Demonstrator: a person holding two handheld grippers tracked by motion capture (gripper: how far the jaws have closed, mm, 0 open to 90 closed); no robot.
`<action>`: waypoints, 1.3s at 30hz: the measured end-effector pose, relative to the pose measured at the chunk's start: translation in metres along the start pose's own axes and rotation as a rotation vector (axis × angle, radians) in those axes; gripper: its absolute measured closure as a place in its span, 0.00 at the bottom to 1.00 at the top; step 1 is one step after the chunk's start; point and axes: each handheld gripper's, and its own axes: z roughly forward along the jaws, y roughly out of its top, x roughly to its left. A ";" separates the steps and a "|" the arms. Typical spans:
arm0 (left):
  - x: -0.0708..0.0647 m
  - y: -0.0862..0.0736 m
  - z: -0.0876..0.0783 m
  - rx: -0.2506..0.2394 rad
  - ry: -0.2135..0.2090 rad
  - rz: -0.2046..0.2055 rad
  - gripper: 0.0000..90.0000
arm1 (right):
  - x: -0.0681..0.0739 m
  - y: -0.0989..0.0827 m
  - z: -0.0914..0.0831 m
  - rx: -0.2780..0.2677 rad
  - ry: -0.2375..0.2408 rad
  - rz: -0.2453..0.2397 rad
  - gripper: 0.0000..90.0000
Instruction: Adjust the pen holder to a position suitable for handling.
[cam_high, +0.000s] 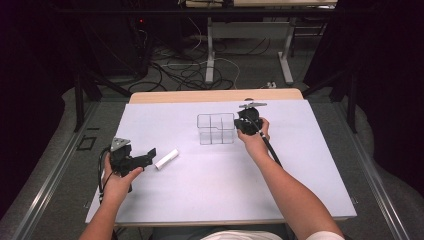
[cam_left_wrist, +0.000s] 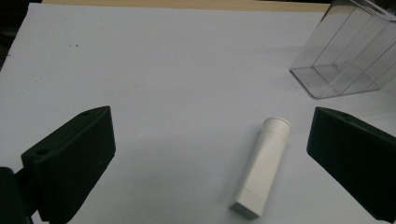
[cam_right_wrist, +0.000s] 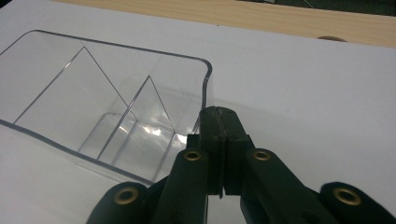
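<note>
A white tube (cam_high: 166, 159) with a round cap lies on the white table sheet, left of centre. My left gripper (cam_high: 149, 156) rests just left of it, pointing at it and open. In the left gripper view the tube (cam_left_wrist: 261, 172) lies ahead between the two wide-apart jaws of the left gripper (cam_left_wrist: 210, 154), nearer the right one, untouched. A clear plastic divided organizer (cam_high: 215, 129) stands mid-table. My right gripper (cam_high: 245, 125) is shut at its right wall. In the right gripper view the closed tips of the right gripper (cam_right_wrist: 218, 112) sit against the rim of the organizer (cam_right_wrist: 93, 93), and nothing shows between them.
The white sheet (cam_high: 300, 165) covers a wooden table whose bare far edge (cam_high: 215, 96) shows behind. Table legs and cables (cam_high: 200, 70) lie on the floor beyond. Both forearms come in from the bottom.
</note>
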 end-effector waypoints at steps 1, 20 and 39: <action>0.000 0.000 0.000 0.000 0.000 -0.001 0.01 | -0.002 0.000 0.000 0.002 0.003 -0.004 0.96; -0.003 0.000 0.003 0.025 -0.002 0.011 0.03 | -0.010 -0.015 -0.042 -0.059 0.123 -0.012 0.60; -0.011 0.001 0.004 0.035 -0.021 0.072 0.03 | -0.022 -0.039 -0.082 -0.035 0.145 -0.042 0.25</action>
